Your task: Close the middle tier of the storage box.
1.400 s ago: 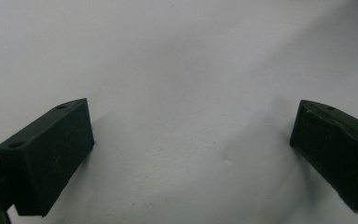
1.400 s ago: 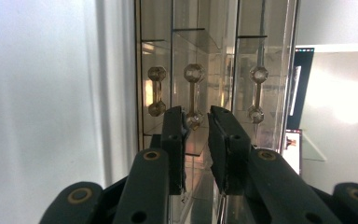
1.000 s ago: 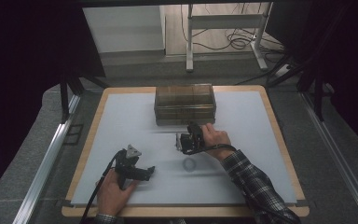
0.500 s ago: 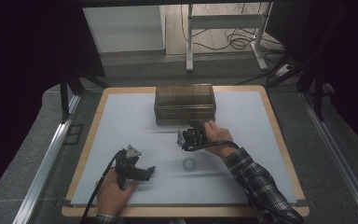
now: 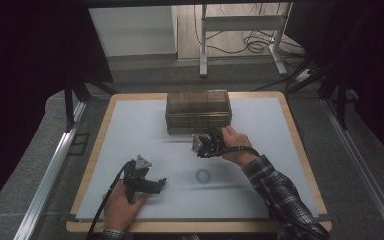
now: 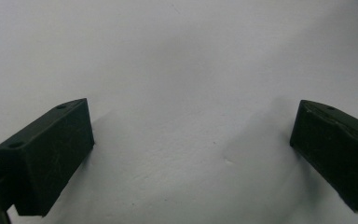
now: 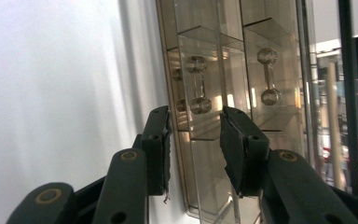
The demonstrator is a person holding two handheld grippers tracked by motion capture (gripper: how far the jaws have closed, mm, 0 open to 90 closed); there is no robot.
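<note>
While parted partway, having just been opening, right gripper frames the lower drawer's knob handle just ahead, clasping nothing. Sits against the clear drawer box, whose compartments look empty. Behind lies a small ring on open white mat. Left gripper gapes wide, empty.

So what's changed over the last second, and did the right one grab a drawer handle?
The right hand-held gripper has crept up the table toward the clear drawer box; its jaws have just been opening and now stand apart before the lower drawer handle, gripping nothing. The left hand-held gripper, open on the white mat, and the ring haven't moved.
</note>
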